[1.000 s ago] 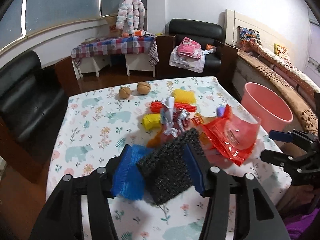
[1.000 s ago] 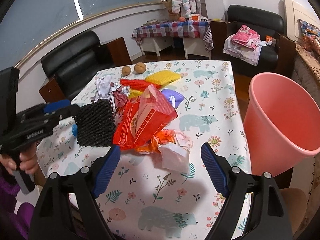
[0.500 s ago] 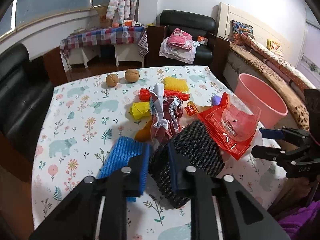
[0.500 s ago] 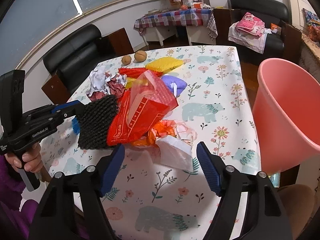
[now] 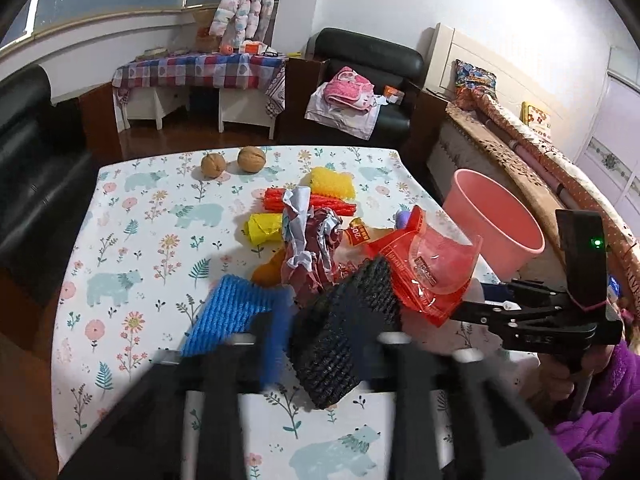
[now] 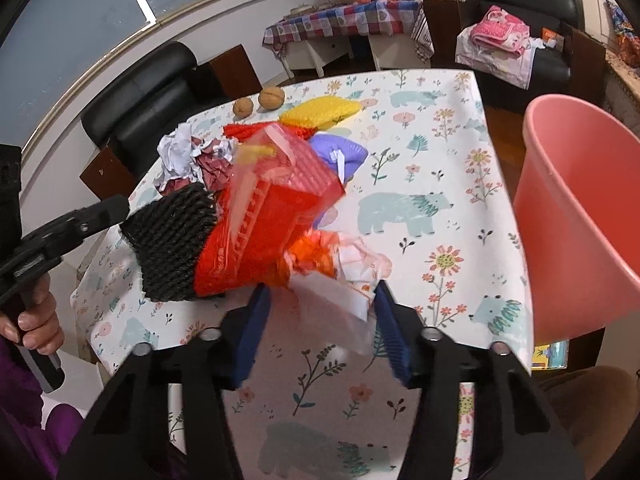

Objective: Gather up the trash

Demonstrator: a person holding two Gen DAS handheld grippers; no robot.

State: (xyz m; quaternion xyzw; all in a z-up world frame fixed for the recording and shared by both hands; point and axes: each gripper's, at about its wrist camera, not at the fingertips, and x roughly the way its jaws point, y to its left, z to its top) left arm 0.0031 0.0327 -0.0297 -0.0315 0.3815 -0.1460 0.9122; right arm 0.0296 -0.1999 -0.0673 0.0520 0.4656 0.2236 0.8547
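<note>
The trash sits in a heap near the middle of the floral table (image 5: 120,240): a black mesh pad (image 5: 340,332), a blue pad (image 5: 232,308), a red bag (image 6: 264,224), crumpled paper (image 5: 308,236), a yellow pad (image 5: 332,184) and a white wrapper (image 6: 340,284). A pink bucket (image 6: 580,220) stands just beside the table's right edge. The left gripper (image 5: 320,340) reaches in low from the near edge, its fingers pinching the black pad, which touches the red bag. The right gripper (image 6: 324,320) is level over the near edge with its fingers part-spread around the white wrapper; whether they touch it I cannot tell. Compared with 0.5 s ago, the right fingers have narrowed and moved forward to the wrapper, and the left fingers still clamp the pad.
</note>
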